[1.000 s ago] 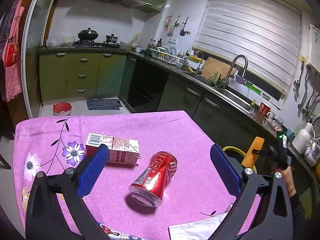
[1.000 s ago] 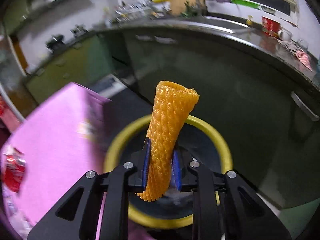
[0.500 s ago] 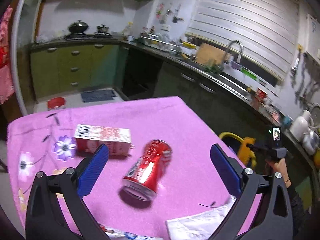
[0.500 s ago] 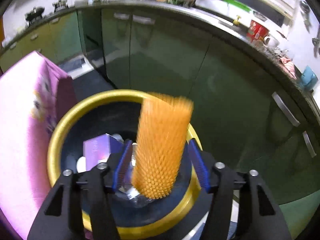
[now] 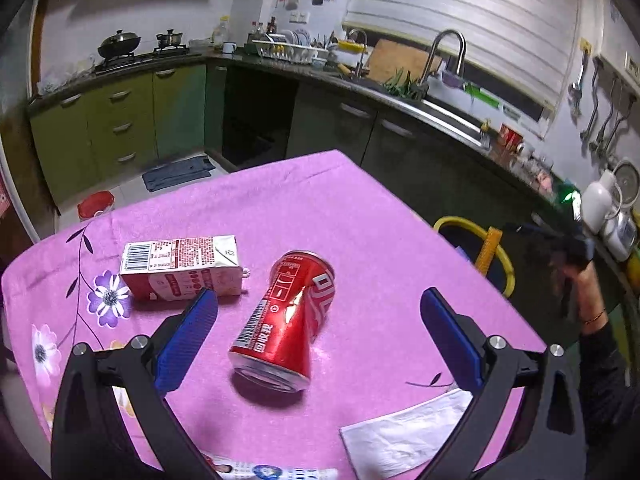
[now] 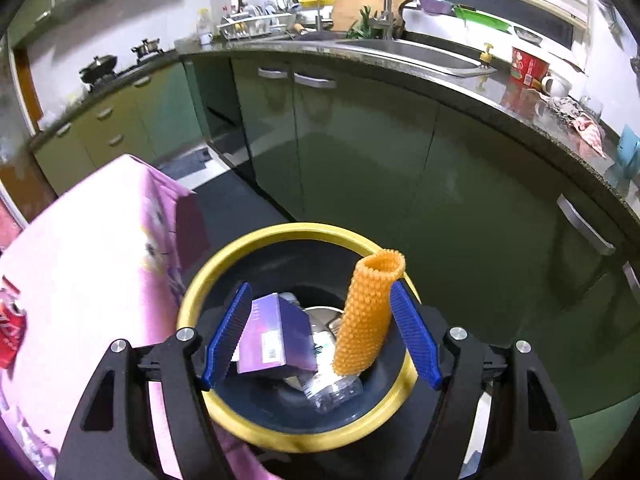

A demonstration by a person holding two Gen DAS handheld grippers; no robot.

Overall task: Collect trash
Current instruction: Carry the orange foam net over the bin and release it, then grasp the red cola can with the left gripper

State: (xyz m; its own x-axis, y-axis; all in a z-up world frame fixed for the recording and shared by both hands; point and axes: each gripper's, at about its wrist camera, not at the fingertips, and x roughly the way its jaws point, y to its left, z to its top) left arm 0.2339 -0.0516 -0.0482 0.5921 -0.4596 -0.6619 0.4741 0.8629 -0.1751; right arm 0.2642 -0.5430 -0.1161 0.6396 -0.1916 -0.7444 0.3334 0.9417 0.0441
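- Left wrist view: the left gripper [image 5: 318, 334] is held with its blue-padded jaws spread wide and nothing between the pads, above the pink flowered tablecloth [image 5: 280, 208].
- A dented red aluminium drink can [image 5: 286, 322] lies on its side between the jaw lines, not touched by either pad.
- A white and red cardboard drink carton [image 5: 182, 266] lies just to the left of the can; a white crumpled paper sheet [image 5: 404, 436] lies at the near right edge.
- At the far right, the yellow-rimmed dark round bin [image 5: 506, 264] is seen beside the table.
- Right wrist view: the right gripper [image 6: 320, 334] is spread wide above the bin [image 6: 236, 412]. The orange foam-mesh sleeve [image 6: 366, 314] stands inside, leaning on the rim, apparently released.
- Step judged in hand: drop-off of the sleeve.
- Next move judged: the left jaws are to be lowered astride the can and closed across its body, which may roll.
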